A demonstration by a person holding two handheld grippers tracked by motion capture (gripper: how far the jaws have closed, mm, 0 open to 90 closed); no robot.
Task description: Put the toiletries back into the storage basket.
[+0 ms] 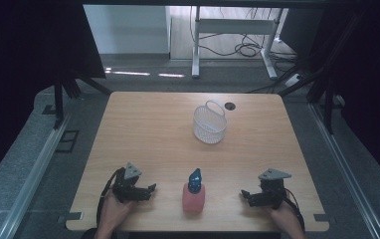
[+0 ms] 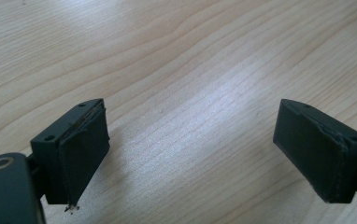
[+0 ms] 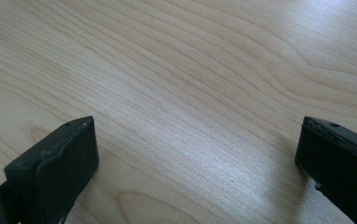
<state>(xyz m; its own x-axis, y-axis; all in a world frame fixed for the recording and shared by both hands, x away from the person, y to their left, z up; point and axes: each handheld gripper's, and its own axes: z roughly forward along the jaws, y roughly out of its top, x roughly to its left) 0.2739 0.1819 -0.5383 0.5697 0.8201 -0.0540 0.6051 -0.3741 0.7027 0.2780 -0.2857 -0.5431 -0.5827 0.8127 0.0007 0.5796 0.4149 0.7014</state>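
A pink bottle (image 1: 193, 197) with a blue cap (image 1: 195, 180) stands near the table's front edge, midway between my two grippers. A white wire basket (image 1: 209, 124) with a handle sits farther back, right of centre. My left gripper (image 1: 148, 190) rests on the table to the bottle's left, pointing toward it. My right gripper (image 1: 247, 196) rests to the bottle's right, also pointing inward. In the left gripper view my gripper (image 2: 193, 149) is open over bare wood. In the right gripper view my gripper (image 3: 195, 163) is open with nothing between its jaws.
The wooden table (image 1: 153, 129) has a dark cable hole (image 1: 229, 105) at the back, near the basket. Beyond the table stand a white desk frame (image 1: 233, 40) and loose cables on the floor. Dark curtains flank both sides.
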